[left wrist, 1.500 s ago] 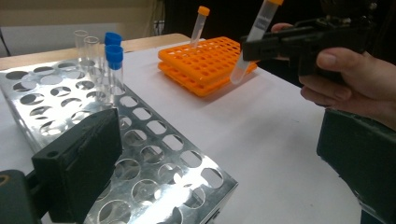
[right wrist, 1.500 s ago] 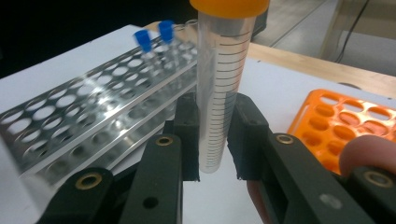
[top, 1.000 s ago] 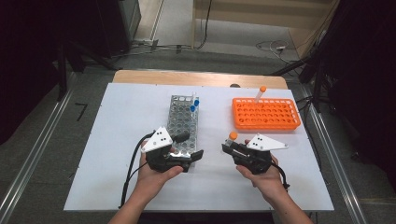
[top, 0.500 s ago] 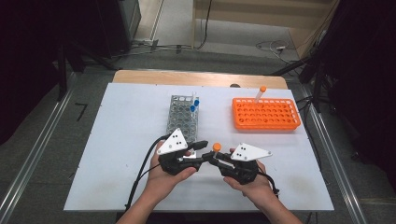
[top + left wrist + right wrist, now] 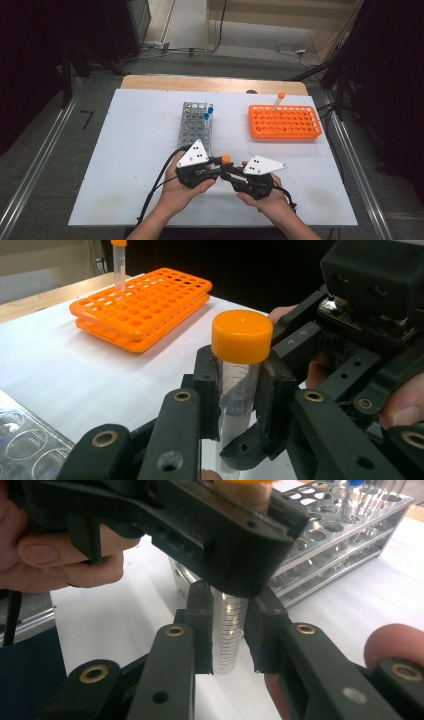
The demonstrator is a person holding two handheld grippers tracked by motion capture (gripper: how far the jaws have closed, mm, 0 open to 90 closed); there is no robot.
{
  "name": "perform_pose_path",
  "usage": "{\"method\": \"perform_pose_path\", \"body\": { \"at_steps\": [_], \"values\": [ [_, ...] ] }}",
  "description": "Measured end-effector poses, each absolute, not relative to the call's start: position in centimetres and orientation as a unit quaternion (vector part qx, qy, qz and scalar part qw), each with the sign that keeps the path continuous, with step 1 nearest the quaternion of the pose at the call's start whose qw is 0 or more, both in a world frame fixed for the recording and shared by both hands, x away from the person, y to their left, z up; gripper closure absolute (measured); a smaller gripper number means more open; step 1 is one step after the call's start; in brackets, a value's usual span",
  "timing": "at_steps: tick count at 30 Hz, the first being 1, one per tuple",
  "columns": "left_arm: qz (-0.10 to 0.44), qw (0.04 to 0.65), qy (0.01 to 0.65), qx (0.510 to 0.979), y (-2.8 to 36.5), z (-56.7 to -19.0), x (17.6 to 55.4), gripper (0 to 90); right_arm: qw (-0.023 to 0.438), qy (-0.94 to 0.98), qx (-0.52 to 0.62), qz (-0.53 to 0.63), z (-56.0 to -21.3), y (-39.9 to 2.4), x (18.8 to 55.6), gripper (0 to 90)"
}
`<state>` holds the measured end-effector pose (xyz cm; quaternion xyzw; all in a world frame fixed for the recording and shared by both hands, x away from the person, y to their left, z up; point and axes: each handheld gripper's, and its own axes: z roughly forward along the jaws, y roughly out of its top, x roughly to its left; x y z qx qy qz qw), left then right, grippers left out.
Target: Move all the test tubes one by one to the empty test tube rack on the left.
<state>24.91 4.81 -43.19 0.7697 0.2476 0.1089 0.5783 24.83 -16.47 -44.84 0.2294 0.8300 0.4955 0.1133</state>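
Both grippers' fingers clamp one clear, graduated plastic tube [image 5: 235,400] with an orange screw cap: left gripper [image 5: 239,390] just closed, right gripper [image 5: 227,630] below. The orange rack [image 5: 285,121] holds one orange-capped tube; the metal rack [image 5: 192,131] holds blue-capped ones.

Left gripper [image 5: 216,166]: jaws point right, just closed onto the orange-capped tube [image 5: 226,159], which stands upright between them.
Right gripper [image 5: 228,172]: jaws point left, meeting the left gripper's jaws tip to tip at the same tube.
Grey metal rack [image 5: 195,127]: just beyond the left gripper's jaws, holding two blue-capped tubes [image 5: 208,112] at its far end.
Orange rack [image 5: 284,121]: well beyond the jaws, off to the right, with one orange-capped tube [image 5: 278,101] standing in its far row.
White table [image 5: 135,150]: under all items.
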Motion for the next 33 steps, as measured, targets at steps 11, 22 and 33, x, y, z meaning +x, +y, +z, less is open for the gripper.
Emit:
{"method": "perform_pose_path", "body": {
  "at_steps": [11, 22, 33],
  "values": [
    [0.134, 0.580, 0.281, 0.753, 6.1, -42.5, 26.4, 74.8, 0.103, 0.826, 0.228, 0.506, -45.2, -18.1, 25.8, 46.1],
    [0.180, 0.579, 0.330, 0.723, 9.2, -41.9, 29.6, 74.9, 0.123, 0.812, 0.269, 0.502, -45.1, -22.3, 26.8, 6.0],
    [0.208, 0.575, 0.354, 0.708, 10.0, -41.4, 32.5, 74.9, 0.128, 0.804, 0.297, 0.499, -45.5, -26.2, 26.6, 1.7]
  ]
}}
